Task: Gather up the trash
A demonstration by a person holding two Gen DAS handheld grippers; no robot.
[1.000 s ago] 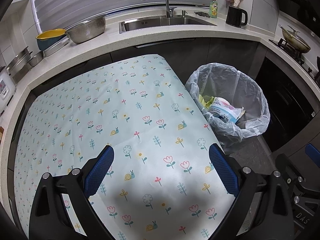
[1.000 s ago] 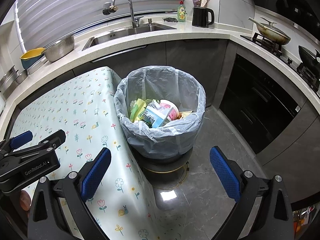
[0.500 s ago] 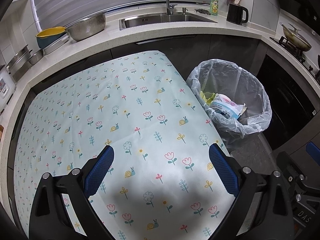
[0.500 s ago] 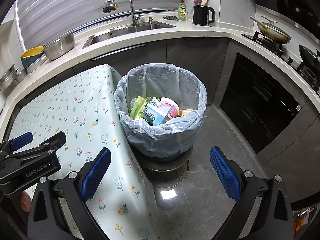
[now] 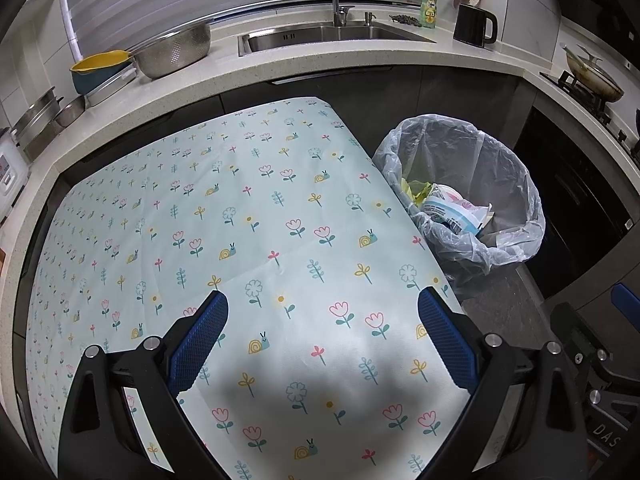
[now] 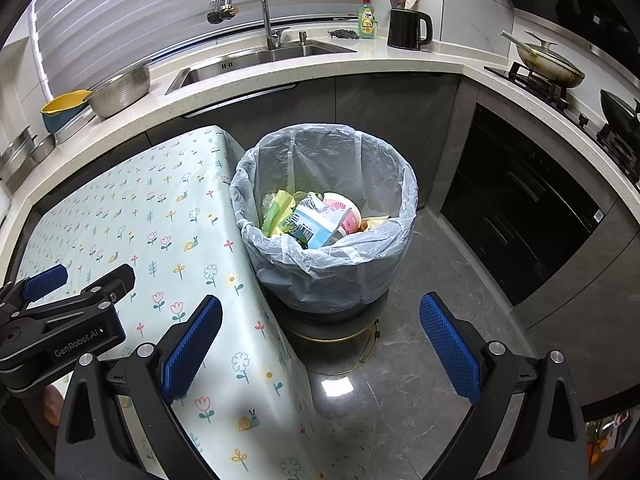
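A bin lined with a clear plastic bag stands on a round stool beside the table's right edge; it also shows in the left wrist view as the bin. Inside lies trash: yellow wrappers, a blue-white packet and a pink-white cup. My left gripper hangs open over the flowered tablecloth with nothing between its fingers. My right gripper is open too, hovering in front of the bin above the table's edge and the floor. The left gripper's body shows at the left of the right wrist view.
A counter runs behind with a sink, a metal colander, a yellow-blue bowl, a soap bottle and a black kettle. A pan sits on the stove at right. Grey floor lies around the stool.
Both grippers have drawn back and up slightly, so the table and bin look a little farther away. Both stay open.
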